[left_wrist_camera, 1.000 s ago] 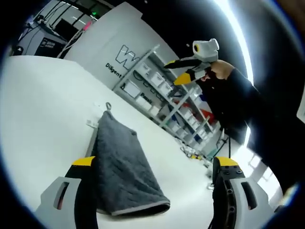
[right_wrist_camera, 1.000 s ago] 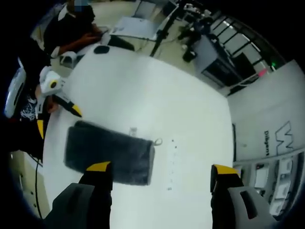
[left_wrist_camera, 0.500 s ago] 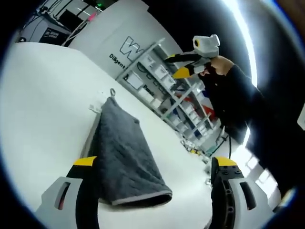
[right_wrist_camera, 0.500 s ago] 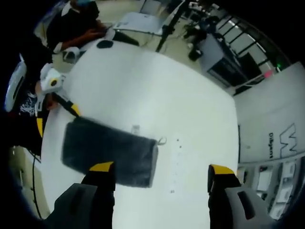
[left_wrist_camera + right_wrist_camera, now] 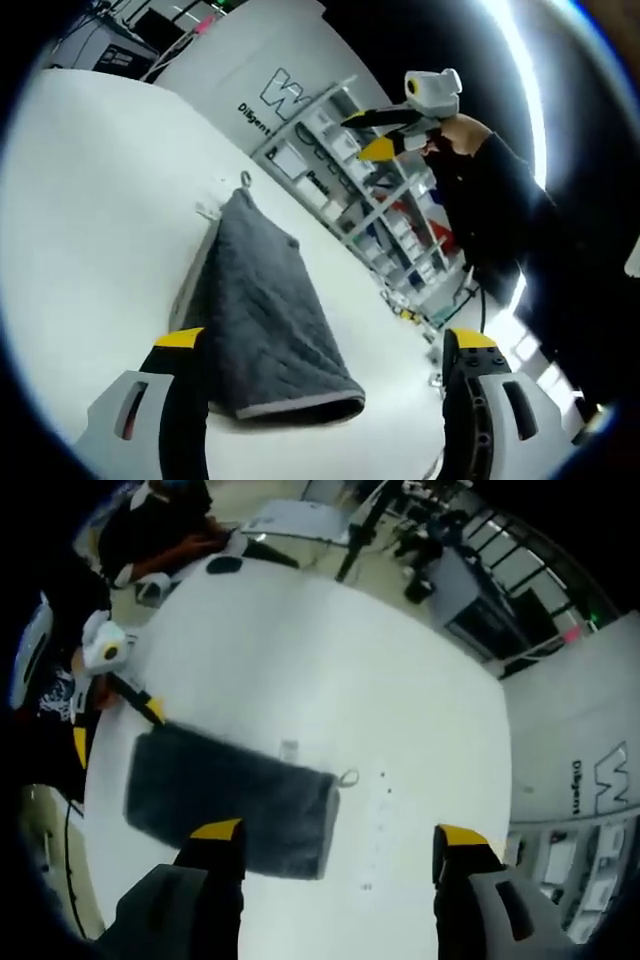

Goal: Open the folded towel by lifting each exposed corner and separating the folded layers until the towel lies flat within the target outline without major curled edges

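Both tongs released: left tongs [image 5: 325, 345] near the still-folded towel [image 5: 255, 300], right tongs [image 5: 335, 835] above; pinching both layers risks dragging it across the surface [image 5: 330, 660].

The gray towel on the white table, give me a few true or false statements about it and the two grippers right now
1. The gray towel lies folded on the white table. True.
2. The left gripper is clamped on the towel. False: its jaws stand open, holding nothing.
3. The towel has a small hanging loop at one end. True.
4. The right gripper is shut. False: its jaws are apart, above the table.
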`<state>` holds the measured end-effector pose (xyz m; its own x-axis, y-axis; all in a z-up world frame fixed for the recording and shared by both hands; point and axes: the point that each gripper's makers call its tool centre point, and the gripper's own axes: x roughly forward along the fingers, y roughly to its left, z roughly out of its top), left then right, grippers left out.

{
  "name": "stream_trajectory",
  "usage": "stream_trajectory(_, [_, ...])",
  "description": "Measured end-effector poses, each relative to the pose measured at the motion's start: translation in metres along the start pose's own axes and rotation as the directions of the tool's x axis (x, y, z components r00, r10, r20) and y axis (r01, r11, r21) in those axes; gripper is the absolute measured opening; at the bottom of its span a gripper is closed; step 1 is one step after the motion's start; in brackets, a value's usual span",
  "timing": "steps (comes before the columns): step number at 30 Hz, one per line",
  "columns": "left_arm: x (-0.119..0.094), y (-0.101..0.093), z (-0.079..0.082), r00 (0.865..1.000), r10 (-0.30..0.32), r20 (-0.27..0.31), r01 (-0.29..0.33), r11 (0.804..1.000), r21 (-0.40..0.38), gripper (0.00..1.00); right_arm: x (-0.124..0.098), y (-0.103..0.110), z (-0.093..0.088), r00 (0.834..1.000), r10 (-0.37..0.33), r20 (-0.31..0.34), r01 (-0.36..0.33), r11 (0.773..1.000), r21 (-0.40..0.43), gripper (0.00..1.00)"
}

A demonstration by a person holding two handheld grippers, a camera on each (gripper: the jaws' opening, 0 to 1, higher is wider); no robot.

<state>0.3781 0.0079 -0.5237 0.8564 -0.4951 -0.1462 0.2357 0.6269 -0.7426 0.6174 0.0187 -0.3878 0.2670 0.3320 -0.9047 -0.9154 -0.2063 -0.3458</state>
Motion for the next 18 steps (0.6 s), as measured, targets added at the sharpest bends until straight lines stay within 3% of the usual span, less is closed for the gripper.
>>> stream_trajectory(18, [-0.002, -0.003, -0.010, 0.999, -0.013, -0.031, 0.013, 1.000, -0.010, 0.92, 0.014, 0.002, -0.005, 1.000, 0.011, -0.004, -0.011, 1.000, 0.005, 0.75])
